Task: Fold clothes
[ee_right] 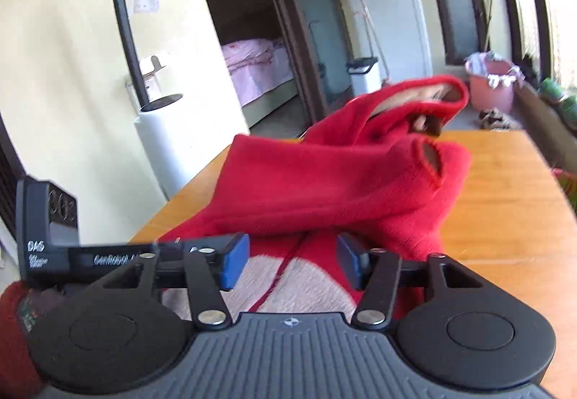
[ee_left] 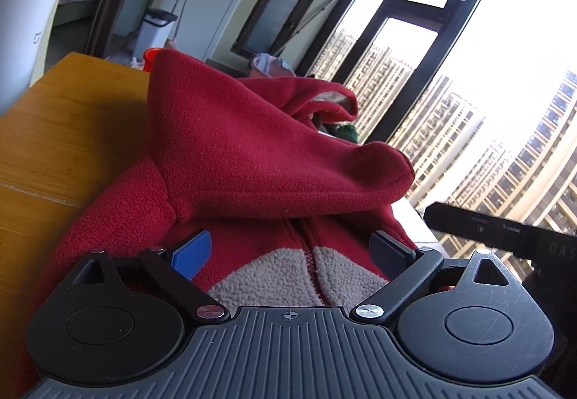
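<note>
Nearest the lens in both wrist views is the grey-beige fleece panel of a red fleece zip-front jacket, split by its red zipper line. The left gripper hovers just over that panel with its jaws spread wide and nothing between them; the right gripper is likewise parted and empty above the same spot, with the other gripper's black body just beside it. The jacket lies on an orange-brown wooden table, its sleeves already crossed over the chest, one cuff opening gaping towards the far end. The fleece looks light, thick and limp, grippy rather than slippery, so it should drape and bunch when lifted. A pinch through the near hem, either side of the zipper, seems the sensible hold.
</note>
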Available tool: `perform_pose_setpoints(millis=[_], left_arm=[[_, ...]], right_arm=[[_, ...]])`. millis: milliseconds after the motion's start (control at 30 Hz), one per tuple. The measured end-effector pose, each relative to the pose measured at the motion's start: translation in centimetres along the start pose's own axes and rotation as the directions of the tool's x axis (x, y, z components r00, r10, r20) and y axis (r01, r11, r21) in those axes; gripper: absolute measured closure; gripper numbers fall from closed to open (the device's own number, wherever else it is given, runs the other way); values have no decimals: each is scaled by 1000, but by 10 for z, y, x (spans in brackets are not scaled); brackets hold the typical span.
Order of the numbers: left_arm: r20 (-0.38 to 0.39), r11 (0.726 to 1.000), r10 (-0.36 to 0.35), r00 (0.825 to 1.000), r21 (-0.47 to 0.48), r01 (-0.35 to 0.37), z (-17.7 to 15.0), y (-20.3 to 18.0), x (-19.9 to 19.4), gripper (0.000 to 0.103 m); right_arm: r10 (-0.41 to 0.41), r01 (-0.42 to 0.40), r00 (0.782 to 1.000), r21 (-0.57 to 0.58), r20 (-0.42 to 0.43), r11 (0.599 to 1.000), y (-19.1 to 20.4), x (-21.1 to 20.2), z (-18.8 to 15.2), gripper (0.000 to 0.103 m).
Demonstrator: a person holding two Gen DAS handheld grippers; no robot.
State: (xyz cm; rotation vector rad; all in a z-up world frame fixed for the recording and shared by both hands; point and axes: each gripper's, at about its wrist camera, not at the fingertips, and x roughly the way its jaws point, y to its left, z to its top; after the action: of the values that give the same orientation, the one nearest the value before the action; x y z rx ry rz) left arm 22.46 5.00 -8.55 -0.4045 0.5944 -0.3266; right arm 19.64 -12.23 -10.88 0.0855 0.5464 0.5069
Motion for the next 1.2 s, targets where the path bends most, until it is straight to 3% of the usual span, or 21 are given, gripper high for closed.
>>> perform_pose_setpoints(millis=[100, 200, 267, 300, 333, 433, 533, 633, 733, 867, 933, 1100, 1133, 1200], left_arm=[[-1, 1000, 5, 1000, 23, -5, -2, -5, 0, 2], [-1, 1000, 0, 1000, 11, 0, -2, -3, 0, 1], [-2, 1000, 1, 1000, 8, -1, -2, -2, 1, 0], [-3, 1000, 2, 1000, 8, -2, -2, -2, 1, 0], [-4, 1000, 3, 1000, 7, -3, -2, -2, 1, 0], [-11, 1000, 1, 1000, -4, -1, -1, -1, 2, 0], [-6, 1000, -11, 1000, -14, 11, 0, 0, 0, 0], [30, 999, -41, 999, 23, 40, 6, -7, -8, 0], [75, 997, -40, 996, 76, 34, 15, -17, -17, 0], [107, 989, -22, 994, 147, 6, 32, -28, -14, 0], [103, 983, 5, 995, 181, -23, 38, -29, -2, 0], [35, 963, 134, 990, 229, -138, 44, -21, 41, 0], [25, 960, 154, 988, 234, -156, 43, -19, 46, 0], [19, 960, 163, 986, 229, -163, 40, -16, 49, 0]], right_arm=[[-148, 149, 988, -17, 49, 989, -16, 25, 31, 56], [-226, 226, 974, 5, -7, 974, -38, 67, 47, 55], [-215, 219, 973, 46, -85, 975, -50, 95, 47, 59], [-187, 195, 976, 63, -113, 979, -52, 105, 47, 78], [-169, 177, 979, 64, -113, 982, -49, 109, 49, 86], [-131, 131, 991, 24, -26, 991, -30, 104, 63, 90], [-88, 90, 985, -6, 147, 996, -15, 74, 89, 91], [-74, 79, 978, -17, 195, 997, -17, 64, 105, 91], [-159, 164, 979, -29, 130, 986, -30, 84, 87, 91], [-256, 259, 965, 79, -53, 963, -73, 111, 36, 91], [-245, 250, 968, 114, -54, 962, -85, 110, 16, 91], [-253, 257, 965, 66, -68, 964, -78, 94, 21, 89], [-265, 268, 962, 36, -65, 963, -73, 91, 22, 86], [-295, 295, 955, -10, -41, 956, -62, 84, 25, 66]])
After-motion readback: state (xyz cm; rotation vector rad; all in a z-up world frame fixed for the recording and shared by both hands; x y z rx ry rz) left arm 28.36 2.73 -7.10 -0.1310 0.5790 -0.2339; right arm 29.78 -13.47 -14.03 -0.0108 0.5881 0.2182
